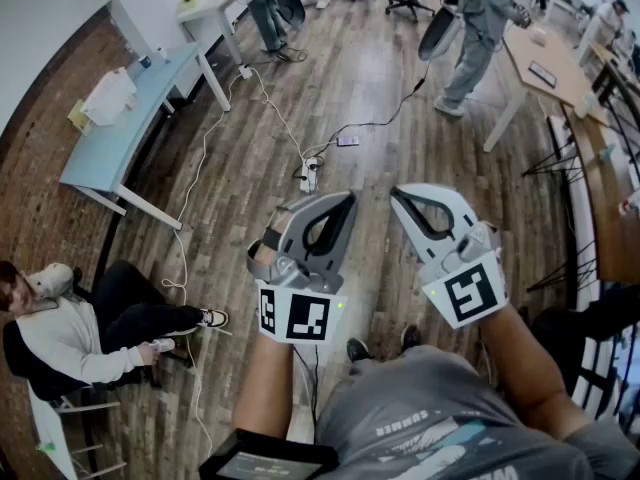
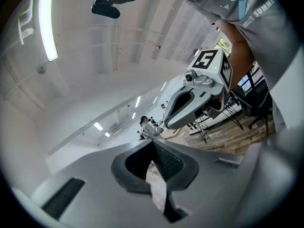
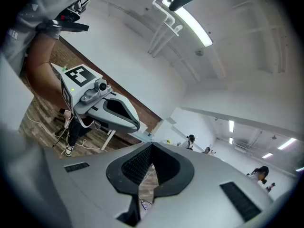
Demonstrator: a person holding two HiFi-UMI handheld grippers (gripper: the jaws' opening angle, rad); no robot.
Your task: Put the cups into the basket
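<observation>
No cup and no basket shows in any view. In the head view my left gripper (image 1: pixel 349 199) and right gripper (image 1: pixel 397 195) are held side by side at chest height over the wooden floor, tips pointing away from me. Both are shut with nothing between the pads. In the left gripper view the jaws meet at the tips of the left gripper (image 2: pixel 153 144), tilted up toward the ceiling, and the right gripper (image 2: pixel 170 123) hangs just beyond. In the right gripper view the right gripper (image 3: pixel 152 146) is closed the same way, with the left gripper (image 3: pixel 135 125) beside it.
A light blue table (image 1: pixel 120 133) stands at the left, and a person (image 1: pixel 80 333) sits low beside it. A white cable and power strip (image 1: pixel 308 174) lie on the floor ahead. Another person (image 1: pixel 475 28) stands near a wooden table (image 1: pixel 545 63) at the back right.
</observation>
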